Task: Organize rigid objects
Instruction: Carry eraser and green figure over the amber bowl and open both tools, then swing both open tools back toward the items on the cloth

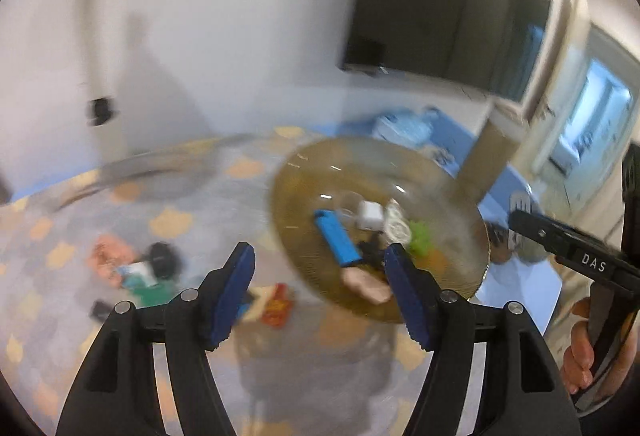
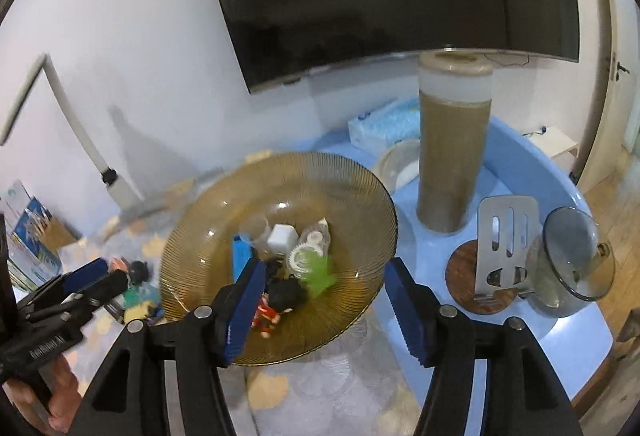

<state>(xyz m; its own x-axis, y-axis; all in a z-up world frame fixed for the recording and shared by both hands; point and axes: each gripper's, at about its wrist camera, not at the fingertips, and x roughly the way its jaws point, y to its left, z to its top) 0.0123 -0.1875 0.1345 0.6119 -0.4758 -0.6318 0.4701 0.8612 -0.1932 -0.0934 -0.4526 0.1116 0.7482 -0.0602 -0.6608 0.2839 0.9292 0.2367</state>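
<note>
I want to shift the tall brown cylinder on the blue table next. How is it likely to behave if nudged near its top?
The tall brown cylinder is slender and stands upright on a small base, so a high nudge would probably tip it rather than slide it. If it falls it would likely roll on the blue table, perhaps toward the metal spatula. Its smooth wall may be slippery.

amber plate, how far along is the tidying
Done: the amber plate holds a blue bar, white cube, green toy and figurine. In hand: nothing; left gripper and right gripper are open. Left: items on the floor.
</note>
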